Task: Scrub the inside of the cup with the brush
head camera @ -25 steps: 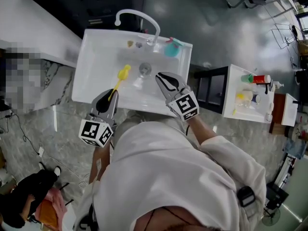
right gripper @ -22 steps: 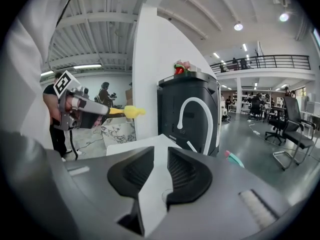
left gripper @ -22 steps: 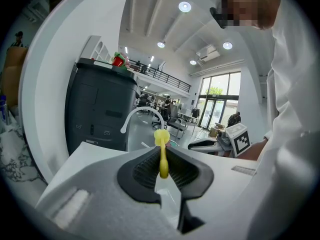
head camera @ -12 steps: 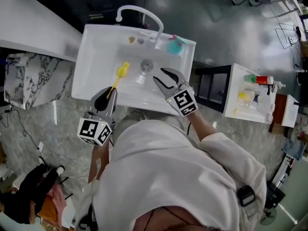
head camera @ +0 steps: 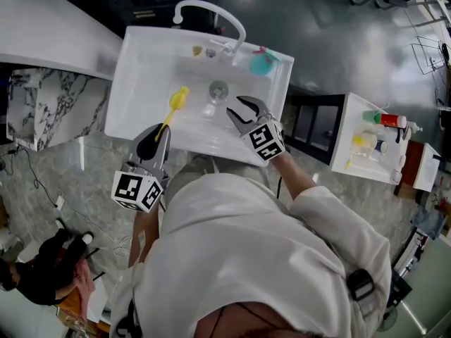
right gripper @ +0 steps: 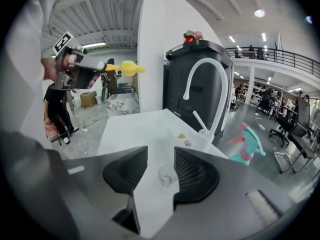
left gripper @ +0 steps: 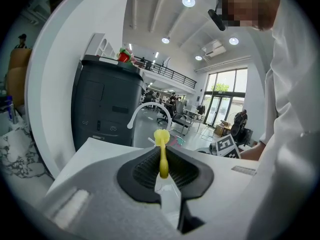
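A clear glass cup (head camera: pixel 209 110) lies on the floor of the white sink (head camera: pixel 141 69), near the drain. My left gripper (head camera: pixel 159 136) is shut on the handle of a yellow brush (head camera: pixel 177 100), held over the sink's front edge with the brush head pointing at the faucet. The left gripper view shows the brush (left gripper: pixel 161 138) pinched between the pads. My right gripper (head camera: pixel 236 106) hangs over the sink just right of the cup. Its jaws have just opened and hold nothing. In the right gripper view the cup (right gripper: pixel 165 176) shows beyond the gap between the jaws.
A white faucet (head camera: pixel 211 13) arches over the sink's back rim. A teal spray bottle (head camera: pixel 261 62) stands at the back right corner. A marble counter (head camera: pixel 49 111) lies to the left. A white side stand (head camera: pixel 366 139) with bottles is to the right.
The right gripper opened from shut and came down closer to the sink and the cup. The left gripper and brush stayed about where they were.
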`<control>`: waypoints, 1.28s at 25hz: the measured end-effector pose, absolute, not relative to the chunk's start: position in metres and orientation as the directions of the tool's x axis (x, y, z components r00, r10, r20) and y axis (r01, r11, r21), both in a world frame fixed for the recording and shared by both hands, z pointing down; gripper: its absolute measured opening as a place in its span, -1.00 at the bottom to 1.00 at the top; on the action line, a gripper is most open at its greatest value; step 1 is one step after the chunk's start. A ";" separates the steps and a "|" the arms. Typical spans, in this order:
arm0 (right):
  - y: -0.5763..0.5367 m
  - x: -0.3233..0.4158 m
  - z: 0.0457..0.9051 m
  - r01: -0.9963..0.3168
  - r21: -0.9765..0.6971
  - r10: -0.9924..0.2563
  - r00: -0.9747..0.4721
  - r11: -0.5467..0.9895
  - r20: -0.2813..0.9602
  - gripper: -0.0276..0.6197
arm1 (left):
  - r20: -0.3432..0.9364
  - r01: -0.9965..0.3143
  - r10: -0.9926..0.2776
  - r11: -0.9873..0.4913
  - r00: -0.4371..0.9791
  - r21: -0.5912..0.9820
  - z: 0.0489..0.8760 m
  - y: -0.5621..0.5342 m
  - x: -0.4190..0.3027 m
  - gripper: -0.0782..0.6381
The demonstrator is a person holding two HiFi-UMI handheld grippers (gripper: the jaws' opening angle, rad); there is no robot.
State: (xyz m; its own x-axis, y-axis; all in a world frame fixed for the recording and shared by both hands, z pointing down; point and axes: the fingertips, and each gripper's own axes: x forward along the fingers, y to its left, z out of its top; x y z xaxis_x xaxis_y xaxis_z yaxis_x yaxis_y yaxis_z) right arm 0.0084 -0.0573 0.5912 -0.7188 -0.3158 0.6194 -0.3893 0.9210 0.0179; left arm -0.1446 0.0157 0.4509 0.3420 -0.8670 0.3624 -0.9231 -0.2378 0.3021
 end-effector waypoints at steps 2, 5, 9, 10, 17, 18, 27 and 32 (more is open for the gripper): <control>-0.057 0.010 0.608 -0.386 0.012 -0.303 -0.704 0.922 0.643 -0.40 | 0.364 -0.927 -0.870 -0.228 0.332 0.299 0.455 0.018 -0.147 -0.67; -0.060 0.008 0.630 -0.379 0.010 -0.288 -0.685 0.925 0.669 -0.40 | 0.376 -0.931 -0.870 -0.213 0.318 0.295 0.459 0.019 -0.151 -0.67; -0.062 0.007 0.660 -0.371 0.003 -0.263 -0.654 0.929 0.709 -0.41 | 0.391 -0.938 -0.870 -0.195 0.300 0.286 0.460 0.020 -0.158 -0.67; -0.062 0.007 0.668 -0.369 0.001 -0.257 -0.646 0.929 0.719 -0.42 | 0.394 -0.940 -0.870 -0.191 0.296 0.283 0.460 0.020 -0.160 -0.67; -0.068 0.005 0.716 -0.372 -0.008 -0.230 -0.589 0.928 0.775 -0.44 | 0.416 -0.949 -0.870 -0.156 0.264 0.276 0.464 0.021 -0.173 -0.67; -0.069 0.005 0.722 -0.372 -0.008 -0.226 -0.581 0.928 0.781 -0.44 | 0.420 -0.949 -0.869 -0.151 0.260 0.275 0.465 0.022 -0.175 -0.67; -0.070 0.007 0.777 -0.372 -0.024 -0.183 -0.512 0.928 0.839 -0.46 | 0.455 -0.956 -0.860 -0.118 0.233 0.268 0.474 0.027 -0.186 -0.67; -0.075 0.008 0.804 -0.383 -0.035 -0.165 -0.477 0.923 0.864 -0.47 | 0.473 -0.959 -0.854 -0.097 0.218 0.267 0.478 0.027 -0.192 -0.67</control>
State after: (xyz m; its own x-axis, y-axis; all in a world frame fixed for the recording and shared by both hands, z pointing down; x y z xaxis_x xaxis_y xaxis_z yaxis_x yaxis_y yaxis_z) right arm 0.0085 -0.0751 0.8037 -0.4766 -0.1649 0.8635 -0.3828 0.9232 -0.0349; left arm -0.1917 0.0274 0.4780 0.2184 -0.8538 0.4726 -0.9587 -0.0974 0.2671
